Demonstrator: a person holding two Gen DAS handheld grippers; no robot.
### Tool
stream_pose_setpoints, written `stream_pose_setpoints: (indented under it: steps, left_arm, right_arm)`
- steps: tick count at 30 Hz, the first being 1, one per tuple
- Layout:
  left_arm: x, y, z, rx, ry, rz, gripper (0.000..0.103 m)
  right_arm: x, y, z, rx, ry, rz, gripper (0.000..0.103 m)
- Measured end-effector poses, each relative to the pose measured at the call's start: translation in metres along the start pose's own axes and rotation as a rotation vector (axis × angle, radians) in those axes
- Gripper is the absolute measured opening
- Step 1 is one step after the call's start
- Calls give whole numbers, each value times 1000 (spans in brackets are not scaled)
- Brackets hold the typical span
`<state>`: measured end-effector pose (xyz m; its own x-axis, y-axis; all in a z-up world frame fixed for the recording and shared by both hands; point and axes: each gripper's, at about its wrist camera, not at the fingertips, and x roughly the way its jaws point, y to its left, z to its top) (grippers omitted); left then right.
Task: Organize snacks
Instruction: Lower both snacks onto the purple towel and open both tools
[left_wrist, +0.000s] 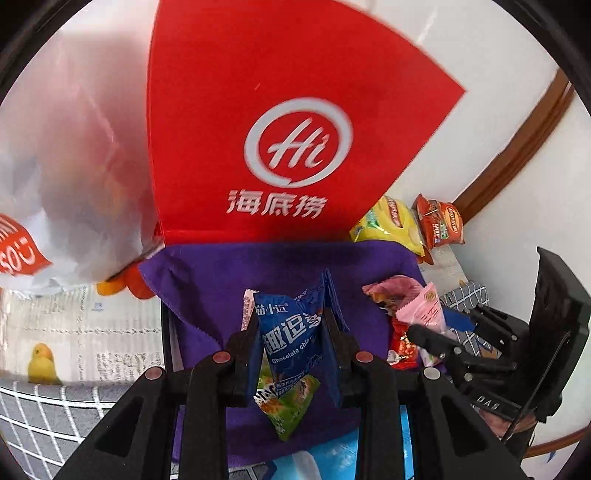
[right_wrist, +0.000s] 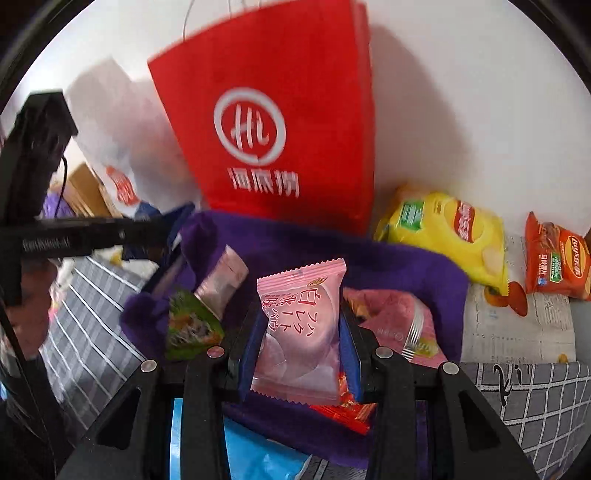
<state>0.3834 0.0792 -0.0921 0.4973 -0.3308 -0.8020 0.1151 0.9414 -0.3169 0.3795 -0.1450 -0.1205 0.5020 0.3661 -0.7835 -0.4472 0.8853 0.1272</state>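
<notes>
Standing behind everything, the red bag (left_wrist: 295, 122) backs a purple-lined bin (left_wrist: 280, 266) holding loose snacks. Both tongs hang above it mid-delivery: the left gripper (left_wrist: 291, 332) clenches a blue chocolate-chip packet (left_wrist: 288, 332), the right gripper (right_wrist: 301, 336) a pink packet (right_wrist: 299, 332). Next, I judge, each lowers and releases inside.

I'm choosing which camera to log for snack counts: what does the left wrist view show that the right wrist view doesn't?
Only the left wrist view shows the blue chocolate-chip packet that the left gripper is shut on, plus a yellow bird print on the paper at lower left. Only the right wrist view shows the brown cardboard box at left. Both share the red paper bag, purple cloth, yellow chip bag, orange-red chip bag, green packet, and the pink packet held in the right gripper.
</notes>
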Motion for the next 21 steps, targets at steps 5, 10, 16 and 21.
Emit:
stream_pose_setpoints:
  steps: [5,10,16,21]
  left_arm:
    - [18,9,1,-25,34,-14,27]
    - [32,11,-1,-34,45,-44,27]
    - [51,13,-3,-64,78,-40,27]
    - [59,14,-5,-70,94,-38,27]
  right_arm:
    - [19,-3,-8,-2,65,48,39]
    - [33,-4,-12,-8,110,37,39]
    - [46,-8,-17,0,153,24,40]
    - [56,-10,-20,12,184,21,40]
